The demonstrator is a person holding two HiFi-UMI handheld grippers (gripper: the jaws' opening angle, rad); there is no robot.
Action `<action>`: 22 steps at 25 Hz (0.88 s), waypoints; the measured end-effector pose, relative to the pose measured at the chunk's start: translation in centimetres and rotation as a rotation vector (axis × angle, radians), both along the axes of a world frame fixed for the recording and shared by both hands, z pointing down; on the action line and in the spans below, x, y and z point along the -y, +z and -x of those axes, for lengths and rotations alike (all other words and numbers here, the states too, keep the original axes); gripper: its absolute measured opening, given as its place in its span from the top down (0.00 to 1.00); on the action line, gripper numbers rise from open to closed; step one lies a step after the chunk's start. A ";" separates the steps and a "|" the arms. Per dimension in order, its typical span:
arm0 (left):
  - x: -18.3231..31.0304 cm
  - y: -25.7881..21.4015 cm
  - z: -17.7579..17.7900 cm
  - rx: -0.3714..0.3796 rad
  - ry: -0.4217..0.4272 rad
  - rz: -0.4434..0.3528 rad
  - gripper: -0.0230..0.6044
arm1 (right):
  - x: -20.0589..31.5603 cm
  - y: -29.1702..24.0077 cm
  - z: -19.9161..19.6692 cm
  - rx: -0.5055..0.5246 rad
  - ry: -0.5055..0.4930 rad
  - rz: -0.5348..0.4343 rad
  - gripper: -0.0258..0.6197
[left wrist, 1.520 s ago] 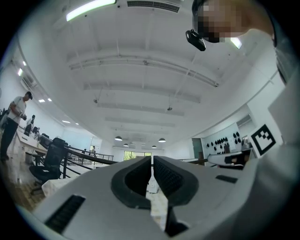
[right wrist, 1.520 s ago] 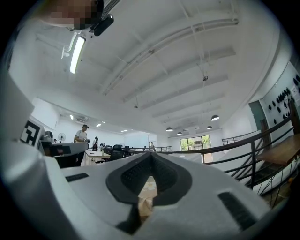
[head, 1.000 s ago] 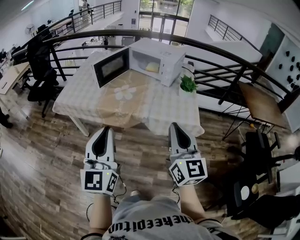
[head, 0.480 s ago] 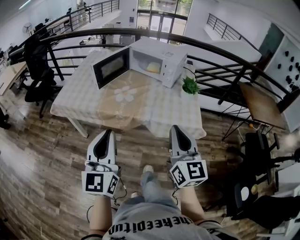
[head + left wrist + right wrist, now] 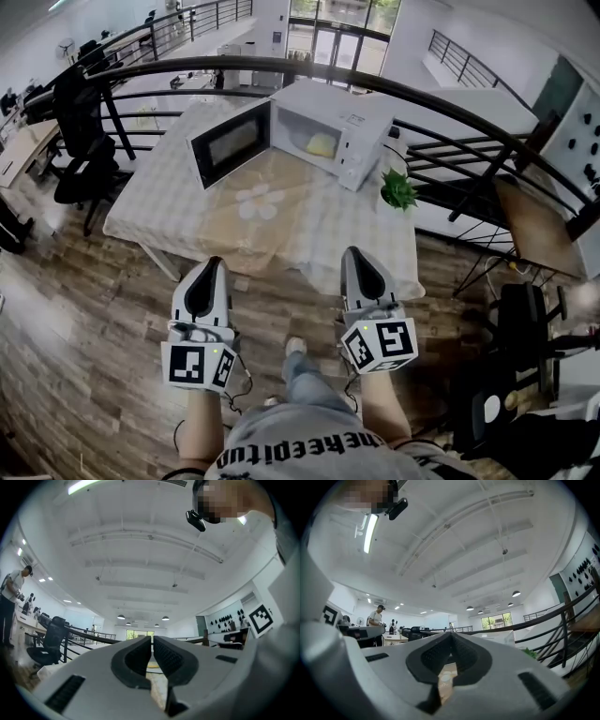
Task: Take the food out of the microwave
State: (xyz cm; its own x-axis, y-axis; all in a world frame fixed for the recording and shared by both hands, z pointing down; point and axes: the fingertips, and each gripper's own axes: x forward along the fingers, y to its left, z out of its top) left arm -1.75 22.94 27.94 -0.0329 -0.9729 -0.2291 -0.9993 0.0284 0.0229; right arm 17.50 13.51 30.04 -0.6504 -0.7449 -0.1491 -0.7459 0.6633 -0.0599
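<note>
A white microwave (image 5: 352, 122) stands at the far side of a table (image 5: 187, 211) with a checked cloth, its black-windowed door (image 5: 230, 142) swung open to the left. Yellow food (image 5: 321, 144) lies inside the cavity. My left gripper (image 5: 208, 268) and right gripper (image 5: 357, 257) are held side by side over the wooden floor, just short of the table's near edge, both pointing at it. Each is shut with nothing between the jaws. In the left gripper view the left gripper (image 5: 152, 641) has its pads together, and the right gripper (image 5: 451, 637) looks the same in its own view.
A small green plant (image 5: 398, 190) stands right of the microwave. A curved black railing (image 5: 450, 141) runs behind the table. A black office chair (image 5: 80, 141) is at the left, a brown side table (image 5: 534, 216) and dark equipment (image 5: 525, 319) at the right.
The table and microwave have come nearer and sit lower in the head view. A leg and shoe have stepped into view between the grippers. Both grippers stay shut.
</note>
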 end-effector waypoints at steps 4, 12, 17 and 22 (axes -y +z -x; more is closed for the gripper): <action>4.0 -0.2 1.1 0.000 0.001 -0.006 0.94 | 3.9 -0.2 1.3 -0.001 -0.005 -0.008 0.95; 11.1 -0.8 2.8 -0.004 -0.015 -0.010 0.94 | 11.3 -1.1 3.5 -0.008 -0.030 -0.016 0.95; 15.2 -1.4 2.9 0.006 -0.031 -0.016 0.94 | 15.6 -1.3 3.8 0.001 -0.050 -0.019 0.95; 18.7 -1.9 2.0 0.026 -0.032 -0.022 0.94 | 19.2 -1.5 3.3 0.019 -0.061 -0.023 0.95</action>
